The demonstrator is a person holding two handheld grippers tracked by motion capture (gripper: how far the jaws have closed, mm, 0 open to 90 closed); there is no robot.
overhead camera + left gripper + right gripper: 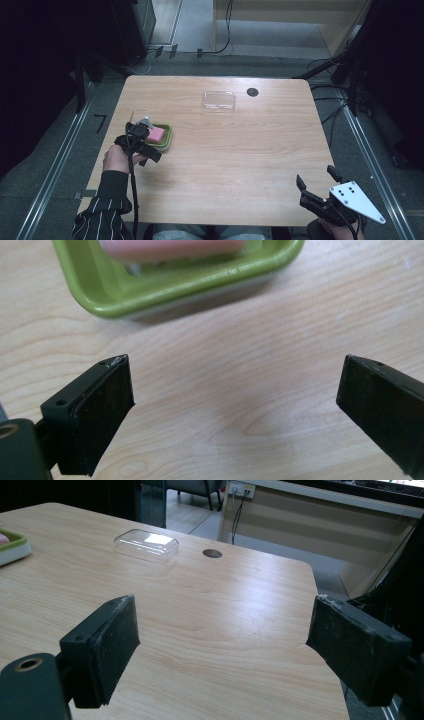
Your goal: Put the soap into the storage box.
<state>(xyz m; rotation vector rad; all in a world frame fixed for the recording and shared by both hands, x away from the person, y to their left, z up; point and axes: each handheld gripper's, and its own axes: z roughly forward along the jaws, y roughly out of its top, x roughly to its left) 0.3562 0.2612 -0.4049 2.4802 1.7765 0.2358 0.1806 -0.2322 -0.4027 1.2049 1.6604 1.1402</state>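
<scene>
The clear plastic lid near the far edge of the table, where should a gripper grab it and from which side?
The clear lid lies flat, dome up, alone on the table. Probably best come from above and close the jaws across its shorter width, on the two long side walls, mid-length. The open right gripper has a free path to it.

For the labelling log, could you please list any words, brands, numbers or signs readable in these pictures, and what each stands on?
None can be read. The soap, green dish, clear lid, table and both tools, left and right, bear no legible text.
</scene>
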